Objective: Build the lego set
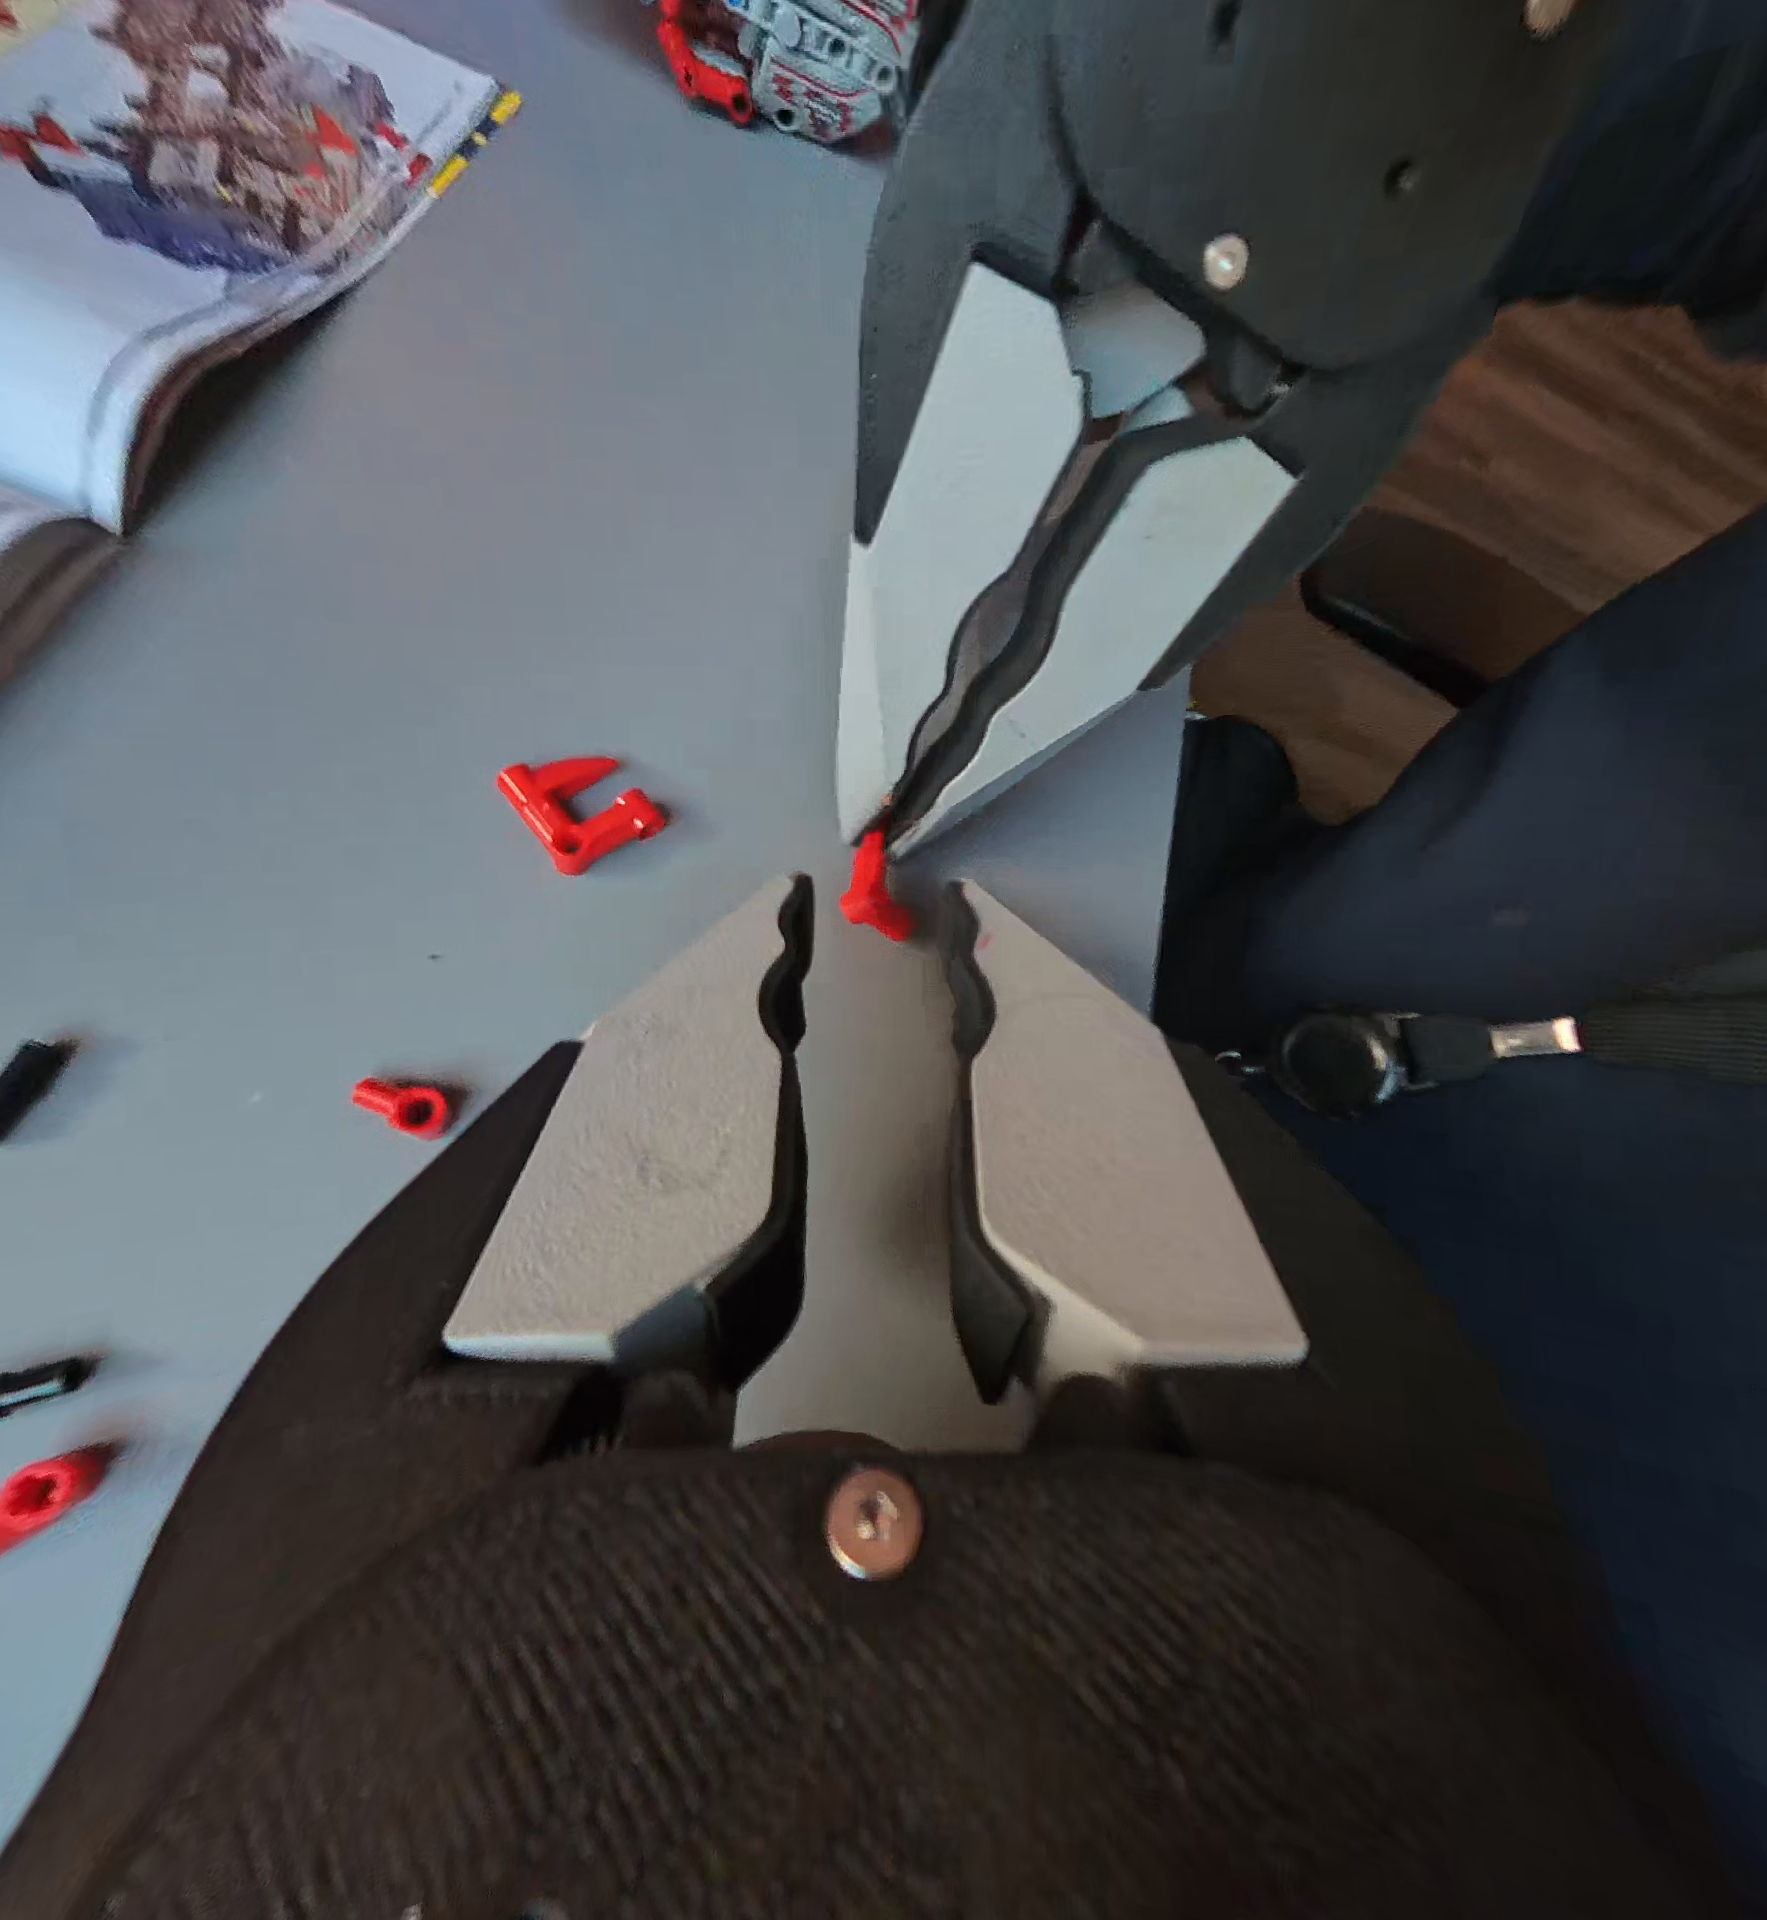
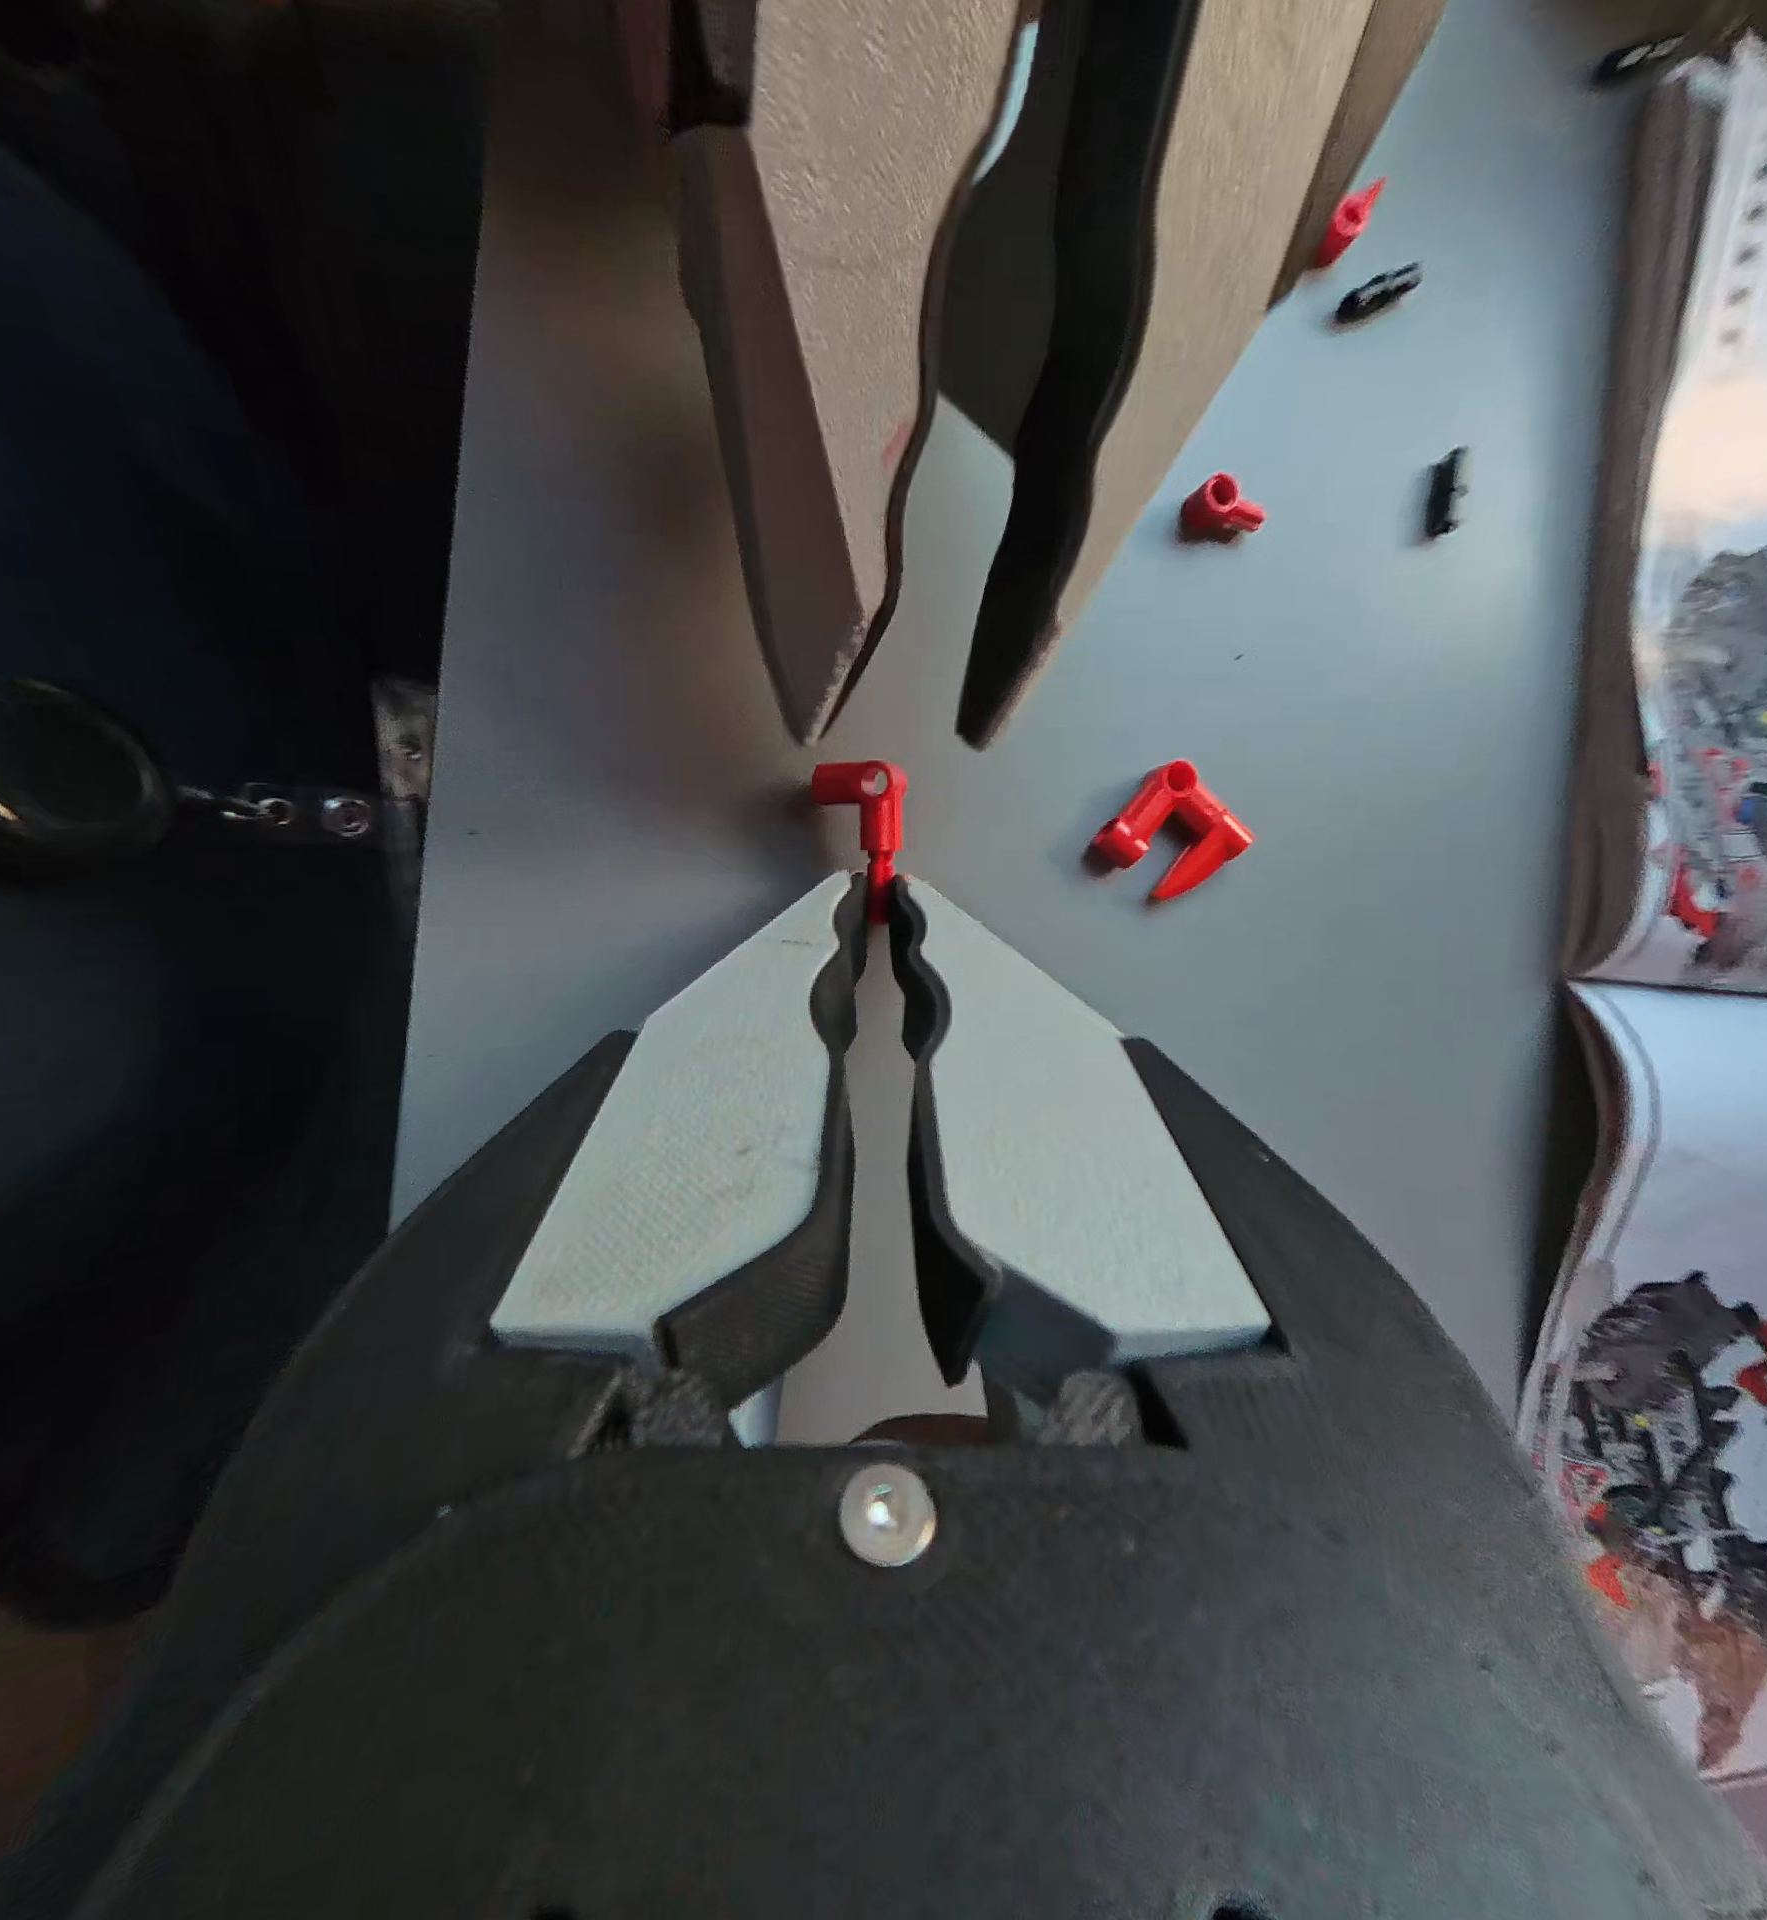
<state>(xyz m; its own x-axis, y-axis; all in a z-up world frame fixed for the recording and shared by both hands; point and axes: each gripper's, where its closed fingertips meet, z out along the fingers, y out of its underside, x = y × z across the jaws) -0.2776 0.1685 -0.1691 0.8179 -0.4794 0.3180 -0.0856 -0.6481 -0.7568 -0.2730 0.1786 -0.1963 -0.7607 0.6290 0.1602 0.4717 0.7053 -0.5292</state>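
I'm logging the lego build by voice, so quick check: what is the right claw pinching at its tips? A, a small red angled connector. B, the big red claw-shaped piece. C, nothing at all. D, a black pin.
A: the right claw is shut on a small red angled connector, held above the grey table, facing the open left claw.

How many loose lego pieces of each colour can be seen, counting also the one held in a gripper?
Red: 4: held angled connector, claw piece, small connector, pointed piece.
Black: 2: block, pin.
Total: 6.
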